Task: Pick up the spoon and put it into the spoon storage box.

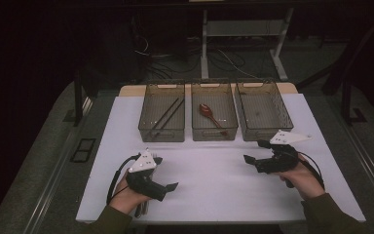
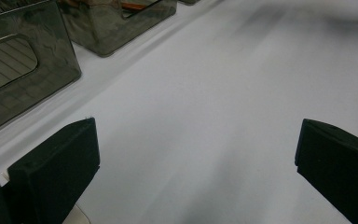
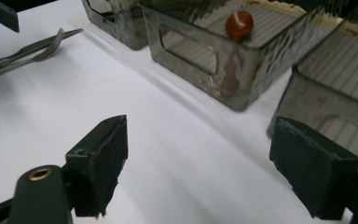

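Both hand-held grippers are spread wide with nothing between the black foam pads. The right hand-held gripper (image 1: 254,152) sits just in front of the middle smoky plastic bin (image 1: 214,117), which holds a glossy red spoon (image 1: 209,114). The left hand-held gripper (image 1: 166,173) hovers over the white worktop (image 1: 214,180), near two thin metal forks (image 3: 25,50).

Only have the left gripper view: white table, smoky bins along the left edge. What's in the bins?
Observer: In the high view, the middle bin holds a red spoon.
Operator: And the left one?
Observer: The left bin holds two dark chopsticks, lying slantwise.
Operator: Right gripper carrying anything?
Observer: No. The right gripper is open over bare table, with nothing between its jaws.
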Demonstrator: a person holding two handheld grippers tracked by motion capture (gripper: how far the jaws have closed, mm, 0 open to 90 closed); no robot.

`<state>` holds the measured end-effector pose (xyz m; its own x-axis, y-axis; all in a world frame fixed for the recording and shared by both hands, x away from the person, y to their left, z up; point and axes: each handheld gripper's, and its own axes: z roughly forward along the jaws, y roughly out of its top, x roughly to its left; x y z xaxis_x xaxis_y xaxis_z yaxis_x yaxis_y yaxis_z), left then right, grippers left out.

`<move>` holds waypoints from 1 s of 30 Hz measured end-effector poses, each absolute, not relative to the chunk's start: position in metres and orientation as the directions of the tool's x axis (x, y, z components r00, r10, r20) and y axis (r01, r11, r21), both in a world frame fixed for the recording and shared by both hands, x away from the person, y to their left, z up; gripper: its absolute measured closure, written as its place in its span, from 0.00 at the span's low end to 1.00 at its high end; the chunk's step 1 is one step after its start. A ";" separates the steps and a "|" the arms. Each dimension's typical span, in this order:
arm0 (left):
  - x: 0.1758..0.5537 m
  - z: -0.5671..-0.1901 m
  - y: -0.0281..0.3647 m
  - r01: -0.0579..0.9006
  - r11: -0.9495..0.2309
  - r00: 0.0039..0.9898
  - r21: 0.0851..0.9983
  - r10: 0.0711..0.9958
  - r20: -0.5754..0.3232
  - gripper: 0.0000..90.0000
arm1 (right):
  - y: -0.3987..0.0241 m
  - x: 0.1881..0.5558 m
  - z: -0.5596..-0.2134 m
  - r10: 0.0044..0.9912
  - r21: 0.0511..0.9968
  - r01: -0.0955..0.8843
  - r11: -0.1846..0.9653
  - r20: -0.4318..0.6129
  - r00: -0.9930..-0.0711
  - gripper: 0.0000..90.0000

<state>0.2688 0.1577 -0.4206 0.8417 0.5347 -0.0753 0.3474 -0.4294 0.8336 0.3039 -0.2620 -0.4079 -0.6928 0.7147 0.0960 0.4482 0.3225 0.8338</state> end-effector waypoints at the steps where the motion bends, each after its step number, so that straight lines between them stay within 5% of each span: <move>1: 0.269 -0.421 0.158 0.347 -0.429 0.842 0.834 0.535 -0.075 0.00 | -0.264 0.302 -0.410 0.718 0.834 0.449 0.320 0.096 -0.690 0.22; 30: 0.269 -0.420 0.160 0.350 -0.434 0.837 0.830 0.543 -0.069 0.00 | -0.300 0.256 -0.438 0.753 0.857 0.448 0.256 0.114 -0.649 0.21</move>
<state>0.2687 0.1596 -0.4203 0.8371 0.5426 -0.0694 0.3498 -0.4336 0.8304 0.2557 -0.2998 -0.4378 -0.6486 0.7526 0.1136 0.4476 0.2564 0.8567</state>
